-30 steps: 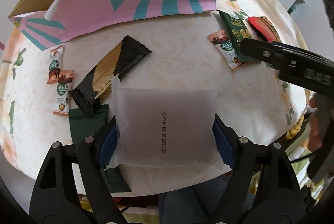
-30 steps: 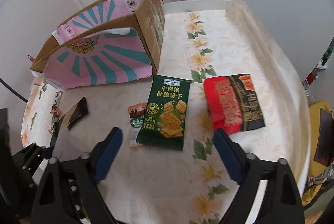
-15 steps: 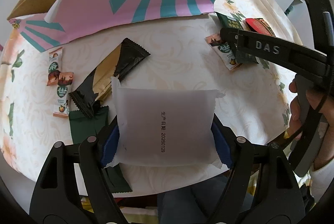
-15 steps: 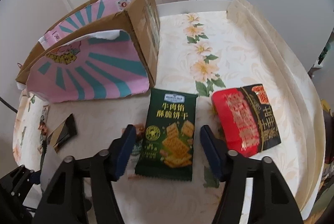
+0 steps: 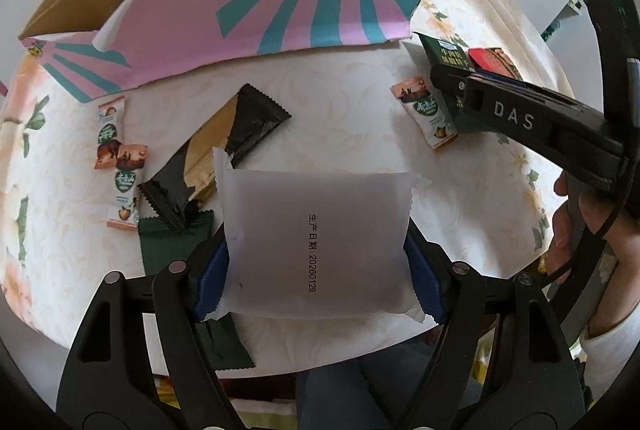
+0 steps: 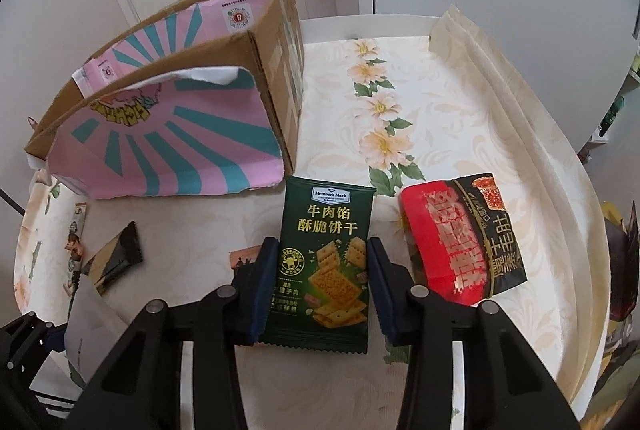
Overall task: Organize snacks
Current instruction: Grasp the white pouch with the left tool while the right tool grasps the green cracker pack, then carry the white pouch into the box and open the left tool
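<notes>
Nearest the left wrist camera, the left gripper (image 5: 316,262) stands fairly wide, its blue pads pressed against the two side edges of a frosted white packet (image 5: 316,242), which it holds flat between them above the near edge of the table (image 5: 340,109).

In the right wrist view, the right gripper (image 6: 322,284) has just been closing, and the green cracker bag (image 6: 326,266) sits between its pads. Each pad lies at a long side edge of the bag, appearing to touch it; whether they already press firmly cannot be told. The bag lies flat on the floral cloth, its long axis running straight away from the jaws, so the pads span its short width, the sensible way to take it.

Just right of it lies a red-and-black snack bag (image 6: 460,242), angled and clear of the jaws. To the left, partly behind the left pad, is a small orange sachet (image 6: 244,256).

Farther off and to the left stands the pink-and-teal cardboard box (image 6: 172,145), its open top up. The bag's far end almost meets the box's front corner, so a lift and a move leftward over the wall looks the likely next step. The right hand is plainly the nearer one for this bag.
</notes>
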The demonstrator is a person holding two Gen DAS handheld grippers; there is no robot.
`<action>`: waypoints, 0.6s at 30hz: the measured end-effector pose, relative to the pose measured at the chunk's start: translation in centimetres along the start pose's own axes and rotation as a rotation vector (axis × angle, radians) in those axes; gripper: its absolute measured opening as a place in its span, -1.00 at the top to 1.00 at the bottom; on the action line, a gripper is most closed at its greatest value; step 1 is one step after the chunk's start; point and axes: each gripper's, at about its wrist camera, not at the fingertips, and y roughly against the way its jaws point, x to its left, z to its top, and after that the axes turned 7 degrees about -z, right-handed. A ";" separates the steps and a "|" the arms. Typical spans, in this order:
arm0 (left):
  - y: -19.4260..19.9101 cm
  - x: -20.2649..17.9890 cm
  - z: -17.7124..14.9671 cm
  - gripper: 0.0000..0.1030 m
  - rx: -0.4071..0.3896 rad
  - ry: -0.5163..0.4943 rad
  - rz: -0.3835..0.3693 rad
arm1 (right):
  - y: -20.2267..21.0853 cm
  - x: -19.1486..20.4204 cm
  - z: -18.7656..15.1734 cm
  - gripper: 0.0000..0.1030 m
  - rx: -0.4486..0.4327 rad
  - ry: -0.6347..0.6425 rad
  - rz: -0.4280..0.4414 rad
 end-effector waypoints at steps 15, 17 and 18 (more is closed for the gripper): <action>8.0 -0.8 1.7 -0.43 -0.158 0.073 0.006 | 7.4 -1.1 1.9 0.22 -0.074 -0.003 0.076; 9.9 -1.0 2.6 -0.43 -0.208 0.090 0.010 | 8.9 -1.0 2.7 0.22 -0.091 0.008 0.093; 10.6 -1.2 3.1 -0.43 -0.225 0.091 0.016 | 9.4 -1.0 3.0 0.22 -0.097 0.014 0.100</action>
